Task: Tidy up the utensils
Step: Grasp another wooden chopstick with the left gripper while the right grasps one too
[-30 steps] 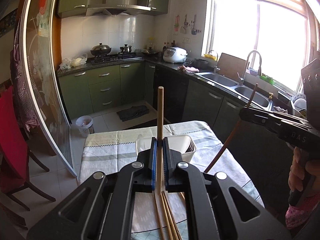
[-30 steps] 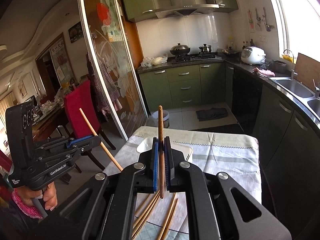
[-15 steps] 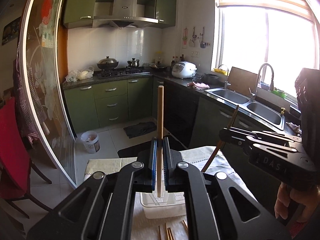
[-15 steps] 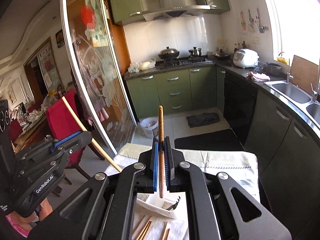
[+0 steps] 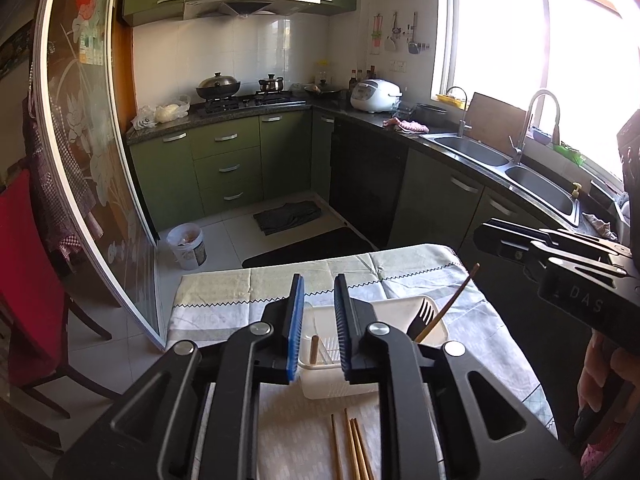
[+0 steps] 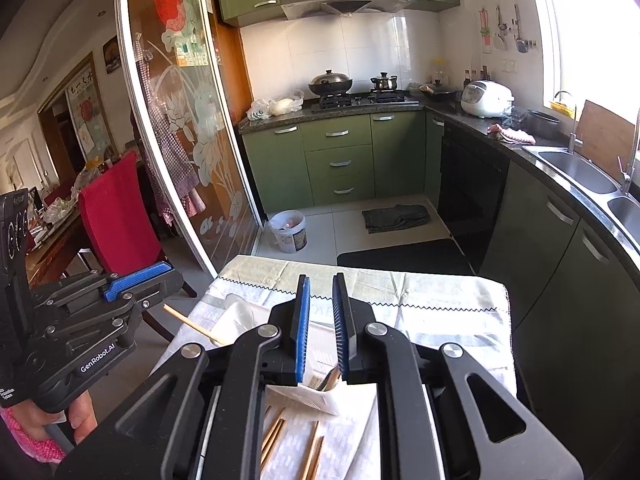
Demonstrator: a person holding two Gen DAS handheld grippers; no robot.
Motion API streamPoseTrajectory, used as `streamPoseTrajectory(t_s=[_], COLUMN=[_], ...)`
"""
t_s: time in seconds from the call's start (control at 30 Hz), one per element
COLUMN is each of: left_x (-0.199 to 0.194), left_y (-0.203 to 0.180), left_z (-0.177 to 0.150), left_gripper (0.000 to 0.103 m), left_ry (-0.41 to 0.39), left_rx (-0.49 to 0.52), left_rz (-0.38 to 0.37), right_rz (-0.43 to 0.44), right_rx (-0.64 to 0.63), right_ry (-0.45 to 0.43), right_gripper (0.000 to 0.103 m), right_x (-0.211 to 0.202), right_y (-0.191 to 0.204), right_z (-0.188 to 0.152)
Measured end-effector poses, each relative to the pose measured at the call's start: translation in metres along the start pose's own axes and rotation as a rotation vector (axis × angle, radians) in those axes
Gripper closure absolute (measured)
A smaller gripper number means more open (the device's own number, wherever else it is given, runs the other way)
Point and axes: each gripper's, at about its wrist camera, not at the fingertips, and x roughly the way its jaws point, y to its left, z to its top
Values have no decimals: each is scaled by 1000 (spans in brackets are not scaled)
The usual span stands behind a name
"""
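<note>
A white plastic utensil basket (image 5: 400,312) stands on the cloth-covered table. My left gripper (image 5: 319,328) is open and empty just above its left end. A light chopstick (image 5: 314,349) stands in the basket between my fingers. A dark chopstick (image 5: 448,304) and a black fork (image 5: 420,318) lean in the right end. My right gripper (image 6: 321,330) is open and empty over the basket (image 6: 316,398). Loose chopsticks lie on the cloth in front of the basket in the left wrist view (image 5: 354,448) and in the right wrist view (image 6: 276,436).
The table (image 5: 412,264) has a pale green and white cloth with its far edge toward the kitchen floor. A red chair (image 6: 116,216) and a glass sliding door (image 6: 188,128) stand to the left. Green cabinets and a sink (image 5: 536,184) run along the right.
Both grippers have come down over the basket and opened. The chopstick each one held now rests in the basket, the light one at the left end and the dark one at the right.
</note>
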Motion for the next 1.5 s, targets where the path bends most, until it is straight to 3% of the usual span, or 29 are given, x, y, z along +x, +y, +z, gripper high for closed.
streamPoseTrajectory(t_s=[0.1, 0.2, 0.47, 0.63, 0.83, 1.03, 1.5], left_x=[-12, -17, 53, 93, 118, 130, 137], left_y=[-1, -3, -2, -5, -14, -18, -48], left_z=[-7, -28, -130, -162, -166, -176, -187], left_gripper=[84, 75, 70, 81, 82, 91, 97], left_ry=[13, 79, 535, 663, 703, 731, 728], left_rx=[-3, 4, -26, -52, -38, -33, 0], left_rz=[-18, -47, -127, -132, -70, -5, 28], right_rz=[26, 36, 22, 1, 5, 26, 38], right_rx=[-2, -19, -10, 44, 70, 66, 54], right_ry=[-18, -16, 173, 247, 275, 276, 293], right_gripper=[91, 81, 80, 80, 80, 77, 75], right_x=[-18, -39, -45, -36, -32, -32, -31], right_y=[2, 2, -25, -52, -66, -63, -57], right_z=[-6, -25, -117, -152, -168, -167, -165])
